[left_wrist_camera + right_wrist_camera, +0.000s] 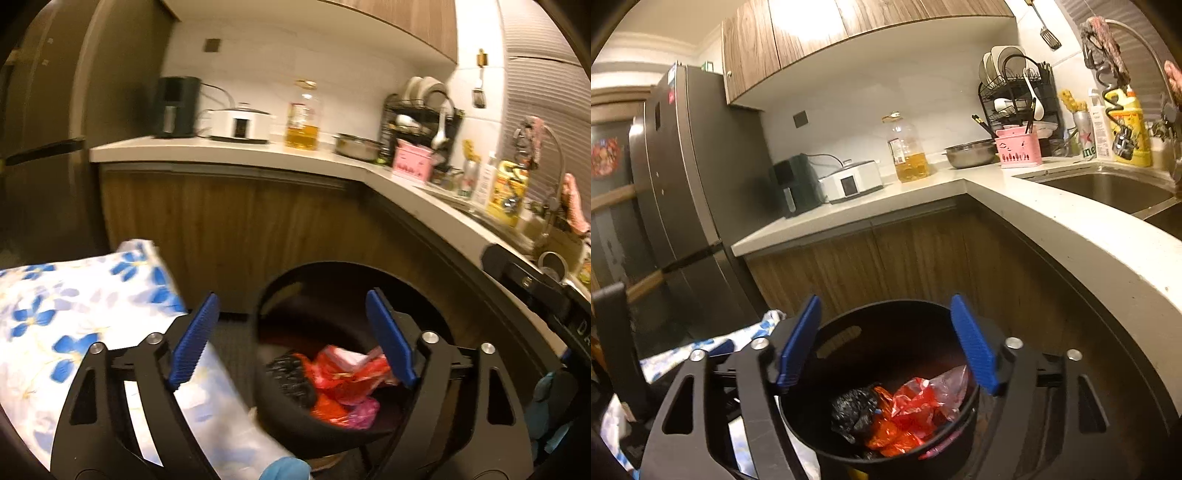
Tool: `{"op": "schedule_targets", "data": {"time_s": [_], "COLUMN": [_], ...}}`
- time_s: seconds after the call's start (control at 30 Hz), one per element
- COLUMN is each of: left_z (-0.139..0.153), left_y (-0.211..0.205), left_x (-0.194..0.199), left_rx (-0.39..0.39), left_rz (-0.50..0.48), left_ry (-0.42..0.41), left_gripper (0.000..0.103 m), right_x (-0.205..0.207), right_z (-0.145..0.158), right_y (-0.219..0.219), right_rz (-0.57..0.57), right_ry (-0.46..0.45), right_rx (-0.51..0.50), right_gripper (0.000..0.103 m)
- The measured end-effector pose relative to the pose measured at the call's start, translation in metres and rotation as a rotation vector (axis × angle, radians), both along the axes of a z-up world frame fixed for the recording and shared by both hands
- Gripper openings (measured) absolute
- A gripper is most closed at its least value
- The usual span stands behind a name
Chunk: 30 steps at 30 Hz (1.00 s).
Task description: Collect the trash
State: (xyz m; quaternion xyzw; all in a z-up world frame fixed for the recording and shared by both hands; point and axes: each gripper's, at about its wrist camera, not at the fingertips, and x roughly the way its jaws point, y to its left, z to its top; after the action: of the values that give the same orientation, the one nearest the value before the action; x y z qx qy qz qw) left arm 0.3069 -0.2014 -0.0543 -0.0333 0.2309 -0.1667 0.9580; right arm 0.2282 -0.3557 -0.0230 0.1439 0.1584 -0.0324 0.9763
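Refrigerator (683,192), left of my view. Counter (871,206) with oil bottle (907,151). Black bin (882,373) below both my grippers, holding red wrappers (908,417) and a black bag (853,410). Left gripper (291,343): jaws spread, empty. Right gripper (886,347): likewise.

Matt black plastic trash bin (886,413) holding crinkly glossy red wrappers (912,410) and a crumpled black plastic bag (851,410), ribbed blue pads (799,341) on the right claw (886,341), smooth pale stone desk (1052,221), wood-grain cabinets (886,258), brushed-metal fridge (687,177).
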Motion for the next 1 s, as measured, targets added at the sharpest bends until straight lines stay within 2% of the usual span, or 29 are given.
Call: {"op": "schedule_targets", "data": {"time_s": [0.1, 0.37, 0.47, 0.7, 1.0], "left_z": [0.004, 0.012, 0.015, 0.022, 0.023], "left_y": [0.014, 0.052, 0.068, 0.105, 0.138], "left_x": [-0.014, -0.06, -0.079, -0.123, -0.177], "left_rx": [0.043, 0.107, 0.096, 0.067, 0.049], "left_rz": [0.068, 0.171, 0.198, 0.253, 0.257], "left_ry": [-0.03, -0.059, -0.064, -0.045, -0.052], "left_gripper": [0.086, 0.092, 0.094, 0.095, 0.095], "right_x": [-0.007, -0.027, -0.039, -0.08, -0.139], "right_z": [0.0, 0.004, 0.006, 0.015, 0.028], "right_y": [0.009, 0.038, 0.049, 0.08, 0.113], "right_rz": [-0.025, -0.079, -0.085, -0.097, -0.118], "right_ry": [0.016, 0.087, 0.1, 0.104, 0.081], "right_rx": [-0.034, -0.135, -0.139, -0.189, -0.214], "right_gripper": [0.087, 0.09, 0.096, 0.096, 0.096]}}
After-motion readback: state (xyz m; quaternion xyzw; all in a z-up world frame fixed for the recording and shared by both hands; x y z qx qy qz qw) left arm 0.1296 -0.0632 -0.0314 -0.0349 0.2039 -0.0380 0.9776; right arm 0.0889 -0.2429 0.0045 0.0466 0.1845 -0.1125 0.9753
